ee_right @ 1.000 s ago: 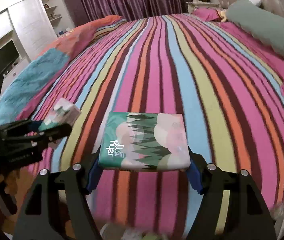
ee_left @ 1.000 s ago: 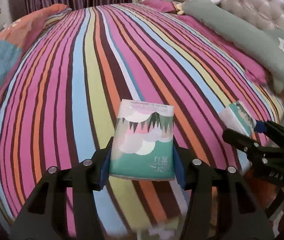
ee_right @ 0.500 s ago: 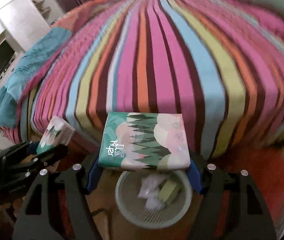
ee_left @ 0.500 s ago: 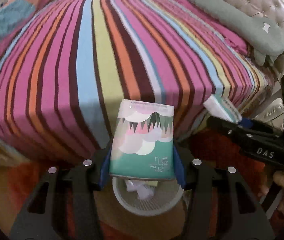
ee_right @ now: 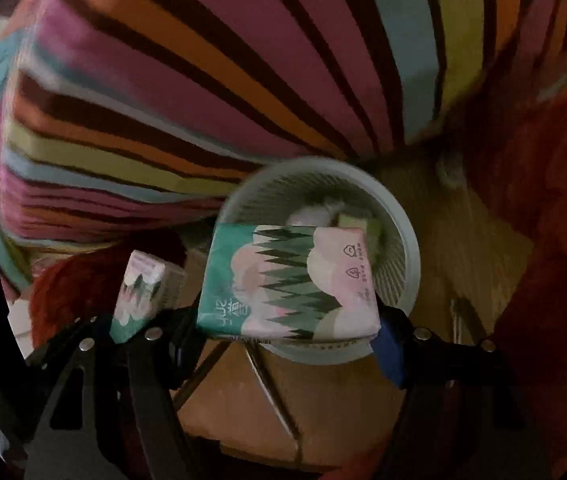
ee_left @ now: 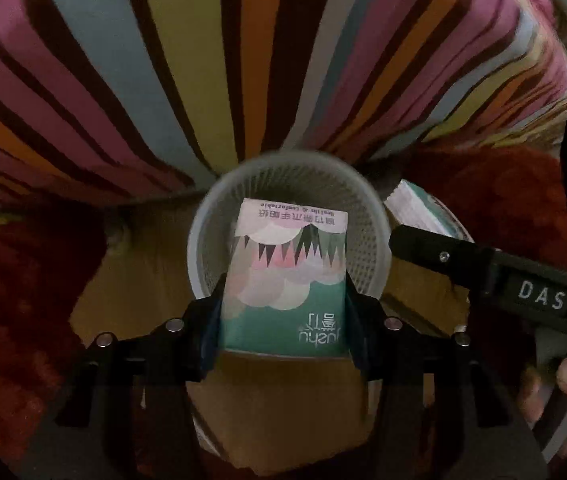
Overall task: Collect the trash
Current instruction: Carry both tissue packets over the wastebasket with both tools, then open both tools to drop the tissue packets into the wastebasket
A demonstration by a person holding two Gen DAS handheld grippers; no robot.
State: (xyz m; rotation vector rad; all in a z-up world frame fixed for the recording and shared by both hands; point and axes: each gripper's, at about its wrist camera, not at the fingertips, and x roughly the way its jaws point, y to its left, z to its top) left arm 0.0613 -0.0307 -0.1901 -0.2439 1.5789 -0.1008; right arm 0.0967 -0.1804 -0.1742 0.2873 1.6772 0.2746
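Left tongs (ee_left: 283,316) pinch one tissue pack (ee_left: 285,276), right tongs (ee_right: 289,328) another tissue pack (ee_right: 287,284), above the mesh bin (ee_right: 403,248). The packs hide most of the bin's contents; the striped bed (ee_left: 203,60) is blurred.

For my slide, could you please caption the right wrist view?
Right gripper holds a tissue pack over the mesh wastebasket beside the striped bed.

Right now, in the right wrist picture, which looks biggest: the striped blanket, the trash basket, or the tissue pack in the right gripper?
1. striped blanket
2. trash basket
3. tissue pack

The pack sits nearer the camera, so it looks almost basket-sized.
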